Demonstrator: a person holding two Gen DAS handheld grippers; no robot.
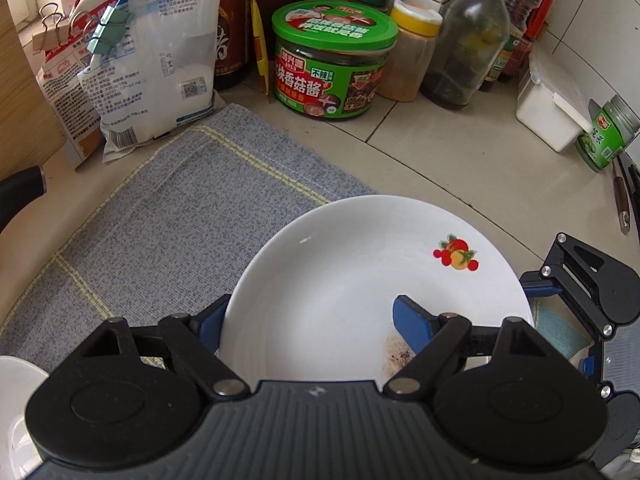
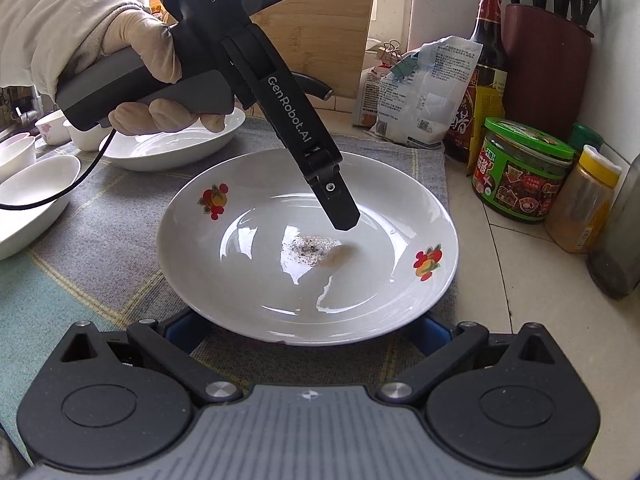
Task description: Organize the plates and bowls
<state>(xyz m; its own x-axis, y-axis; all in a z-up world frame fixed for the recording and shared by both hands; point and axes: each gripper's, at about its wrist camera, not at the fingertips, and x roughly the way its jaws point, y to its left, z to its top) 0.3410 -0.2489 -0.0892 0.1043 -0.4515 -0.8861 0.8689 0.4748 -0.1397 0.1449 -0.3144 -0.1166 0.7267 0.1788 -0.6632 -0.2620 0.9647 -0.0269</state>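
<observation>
Left wrist: our left tool (image 1: 316, 322) straddles plate (image 1: 360, 280) rim, jaws apart, unclamped. Right tool (image 2: 308, 328) apart at near rim. Plate may slip if clamped shallow.

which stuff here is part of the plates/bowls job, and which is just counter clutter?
Job:
- fruit-print plate, dirty in the middle
- deep plate behind it
- small bowls at far left
- left gripper, fingers straddling the plate rim
- right gripper at the near rim

Clutter:
- green-lid jar
- soy sauce bottle
- clipped bags
- yellow-cap spice jar
- knife block
</observation>
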